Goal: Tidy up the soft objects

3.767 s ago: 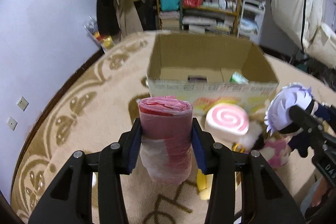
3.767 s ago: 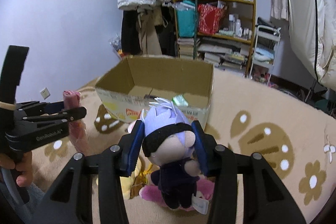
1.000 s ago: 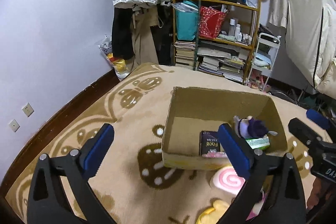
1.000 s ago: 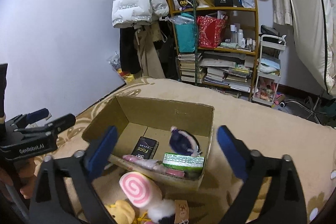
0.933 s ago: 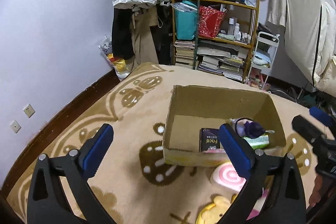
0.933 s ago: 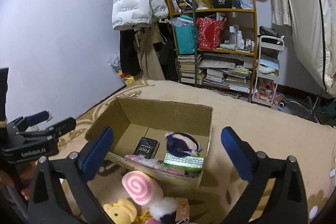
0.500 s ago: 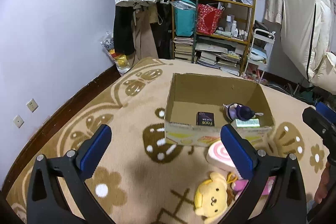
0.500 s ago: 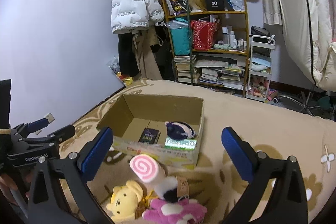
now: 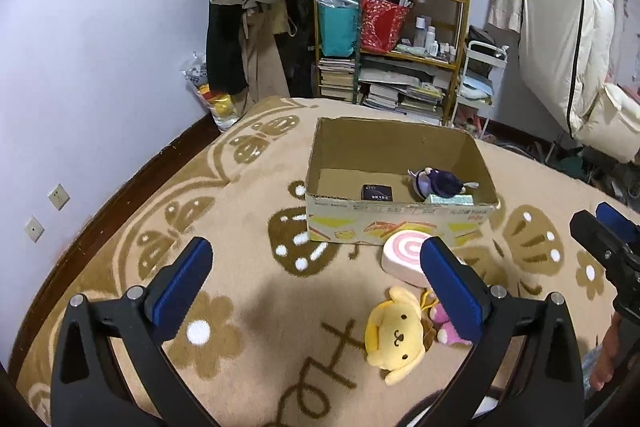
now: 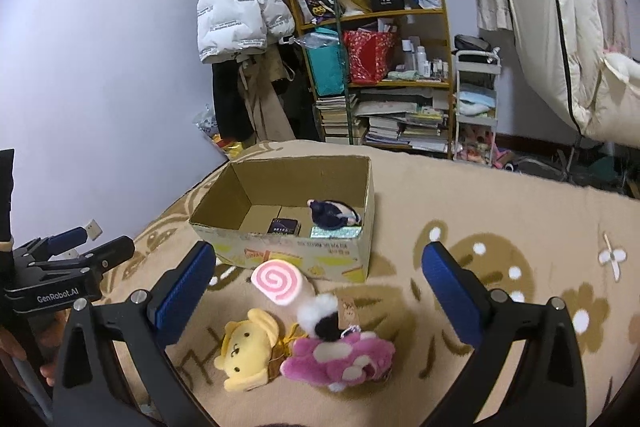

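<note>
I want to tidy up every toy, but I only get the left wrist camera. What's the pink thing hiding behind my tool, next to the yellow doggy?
Observer: It is a pink plush toy with pale patches, lying right against the yellow plush.
Operator: Is anything else hiding there?
Observer: Yes. A fluffy white-and-black plush with a paper tag lies between the pink one and the swirl roll cushion.
Operator: Is my other tool holding something?
Observer: No. The right tool is wide open with nothing between its fingers.
</note>
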The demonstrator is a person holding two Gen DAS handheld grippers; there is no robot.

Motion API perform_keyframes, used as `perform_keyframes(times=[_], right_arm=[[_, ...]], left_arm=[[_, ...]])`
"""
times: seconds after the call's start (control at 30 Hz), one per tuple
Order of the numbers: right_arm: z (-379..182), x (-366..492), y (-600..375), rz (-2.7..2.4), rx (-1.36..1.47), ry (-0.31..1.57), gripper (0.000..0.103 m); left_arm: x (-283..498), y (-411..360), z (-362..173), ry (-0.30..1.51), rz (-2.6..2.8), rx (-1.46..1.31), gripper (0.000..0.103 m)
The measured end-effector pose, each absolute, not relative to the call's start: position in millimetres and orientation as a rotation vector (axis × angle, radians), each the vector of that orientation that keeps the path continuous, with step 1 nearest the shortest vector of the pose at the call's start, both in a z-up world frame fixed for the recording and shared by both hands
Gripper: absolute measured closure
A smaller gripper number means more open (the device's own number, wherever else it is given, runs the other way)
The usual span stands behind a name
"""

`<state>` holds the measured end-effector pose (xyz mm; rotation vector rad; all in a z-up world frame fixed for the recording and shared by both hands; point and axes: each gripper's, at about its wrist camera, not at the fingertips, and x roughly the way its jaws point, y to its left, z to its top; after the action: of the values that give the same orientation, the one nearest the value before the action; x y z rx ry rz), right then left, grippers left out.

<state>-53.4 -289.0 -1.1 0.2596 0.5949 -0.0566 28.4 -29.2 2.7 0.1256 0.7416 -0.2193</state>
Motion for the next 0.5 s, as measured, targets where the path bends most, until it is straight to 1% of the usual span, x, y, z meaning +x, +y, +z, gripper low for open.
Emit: perform_keyframes(times=[0.27, 0.5], right_arm=[[-11.8, -62.0, -289.0, -0.077, 0.290, 0.621, 0.000], [-31.8, -61.1, -293.1, -0.090, 0.313, 0.677, 0.000]], left_arm=[[28.4, -28.5, -7.7, 0.801, -0.245, 0.121, 0.001], [31.3, -35.0, -23.2, 0.845, -0.253, 0.129, 0.001]])
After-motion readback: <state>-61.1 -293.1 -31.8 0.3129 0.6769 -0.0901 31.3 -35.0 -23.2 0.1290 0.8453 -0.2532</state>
